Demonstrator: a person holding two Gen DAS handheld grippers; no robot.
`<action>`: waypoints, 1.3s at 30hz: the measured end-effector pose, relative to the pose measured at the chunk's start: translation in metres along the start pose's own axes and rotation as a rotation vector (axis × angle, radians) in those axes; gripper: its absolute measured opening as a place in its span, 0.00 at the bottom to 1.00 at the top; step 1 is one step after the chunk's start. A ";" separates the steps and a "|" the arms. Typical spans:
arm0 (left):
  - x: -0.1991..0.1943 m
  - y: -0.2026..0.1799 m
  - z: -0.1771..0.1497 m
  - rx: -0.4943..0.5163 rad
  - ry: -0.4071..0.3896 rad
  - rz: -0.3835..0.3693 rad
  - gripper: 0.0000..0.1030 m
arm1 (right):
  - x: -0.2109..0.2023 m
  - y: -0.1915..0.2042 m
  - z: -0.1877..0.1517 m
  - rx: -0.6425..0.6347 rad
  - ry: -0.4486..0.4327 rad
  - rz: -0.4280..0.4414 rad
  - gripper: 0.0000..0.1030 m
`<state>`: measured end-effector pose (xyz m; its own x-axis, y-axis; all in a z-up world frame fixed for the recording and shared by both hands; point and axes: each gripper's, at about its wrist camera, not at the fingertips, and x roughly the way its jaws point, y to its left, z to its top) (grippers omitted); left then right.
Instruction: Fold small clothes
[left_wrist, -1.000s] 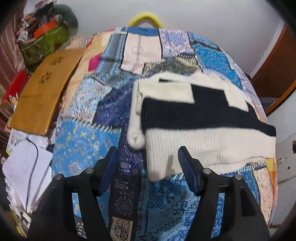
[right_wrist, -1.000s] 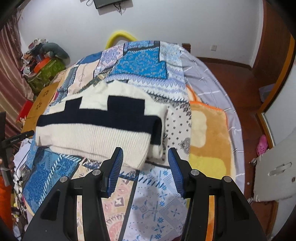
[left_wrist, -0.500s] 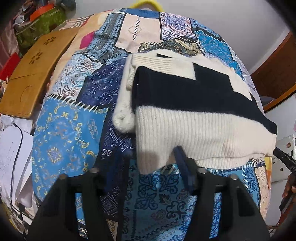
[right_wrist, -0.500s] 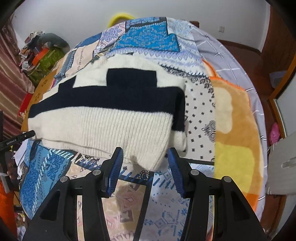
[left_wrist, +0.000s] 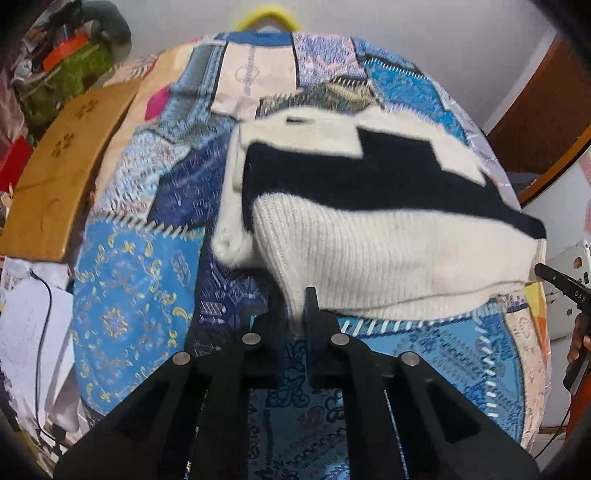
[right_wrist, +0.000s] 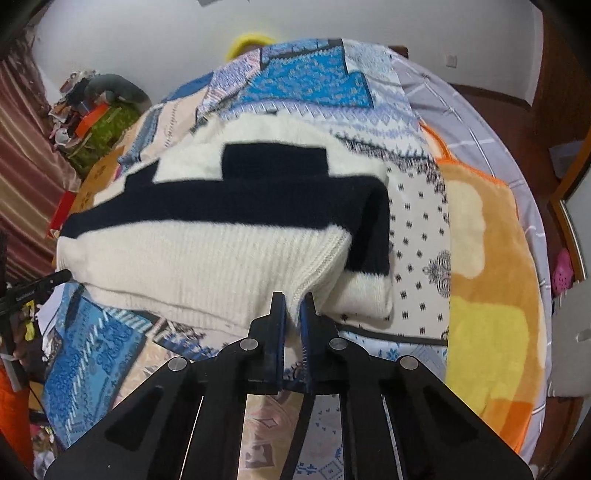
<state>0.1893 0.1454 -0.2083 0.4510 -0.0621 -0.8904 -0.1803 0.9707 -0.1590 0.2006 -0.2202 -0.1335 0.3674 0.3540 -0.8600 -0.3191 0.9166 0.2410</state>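
Now both grippers, left gripper (left_wrist: 293, 325) and right gripper (right_wrist: 291, 314), pinch the cream-and-navy knitted sweater's (right_wrist: 207, 254) near hem; sleeves lie folded in, final fold remains.

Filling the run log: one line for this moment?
left gripper: shut on sweater hem | right gripper: shut on sweater hem | sweater: on bedspread

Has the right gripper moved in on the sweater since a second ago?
Yes. The right gripper came forward and down over the patchwork quilt to the sweater hem, and is now shut on its corner.
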 end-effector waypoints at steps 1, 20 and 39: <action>-0.004 -0.001 0.003 -0.001 -0.014 -0.002 0.07 | -0.003 0.002 0.002 -0.004 -0.011 0.003 0.06; -0.035 -0.022 0.097 0.010 -0.199 0.058 0.06 | -0.016 0.020 0.084 -0.051 -0.159 -0.022 0.06; 0.069 0.011 0.155 -0.041 -0.089 0.127 0.08 | 0.064 -0.027 0.138 0.081 -0.120 -0.079 0.06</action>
<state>0.3536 0.1874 -0.2049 0.4974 0.0828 -0.8635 -0.2756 0.9590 -0.0667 0.3535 -0.1964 -0.1329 0.4922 0.2953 -0.8188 -0.2149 0.9528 0.2144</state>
